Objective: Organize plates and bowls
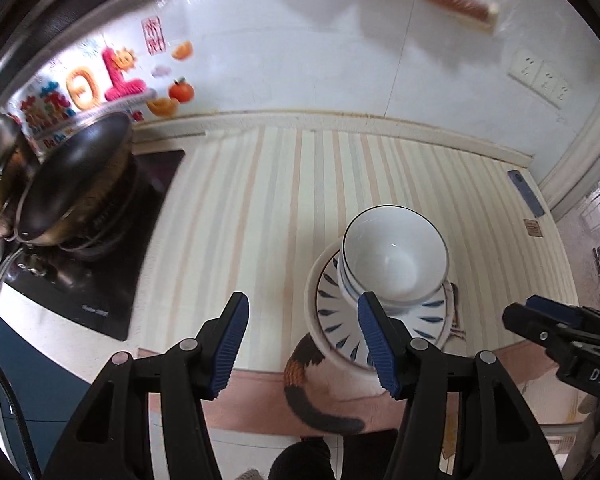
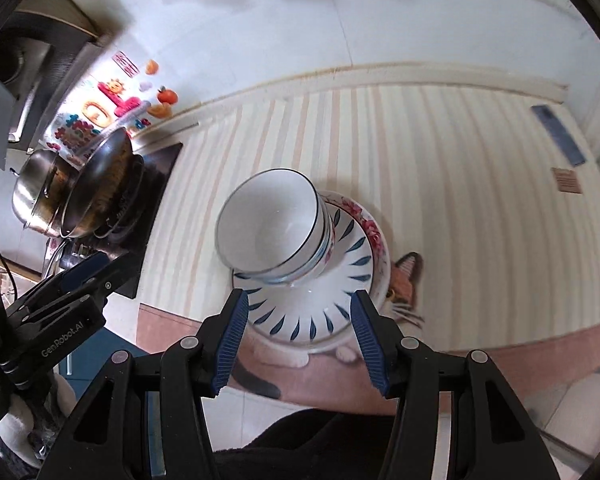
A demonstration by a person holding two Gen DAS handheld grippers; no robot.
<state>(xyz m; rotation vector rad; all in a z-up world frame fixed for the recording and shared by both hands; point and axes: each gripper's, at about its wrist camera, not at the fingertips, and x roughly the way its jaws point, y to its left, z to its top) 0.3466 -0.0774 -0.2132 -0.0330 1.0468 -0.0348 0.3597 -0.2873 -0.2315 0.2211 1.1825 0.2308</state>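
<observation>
A stack of white bowls with dark rims sits on a blue-leaf plate, which rests on a larger plate with a red flower rim. The stack stands on a striped mat near the counter's front edge. My left gripper is open and empty, its right finger just in front of the plates. My right gripper is open too, hovering above the near rim of the leaf plate with nothing held. Each gripper shows at the side of the other's view.
A dark wok and a steel pot sit on a black stove at the left. A cat picture is printed on the mat. Wall sockets lie at the right, and a blue flat object rests by the wall.
</observation>
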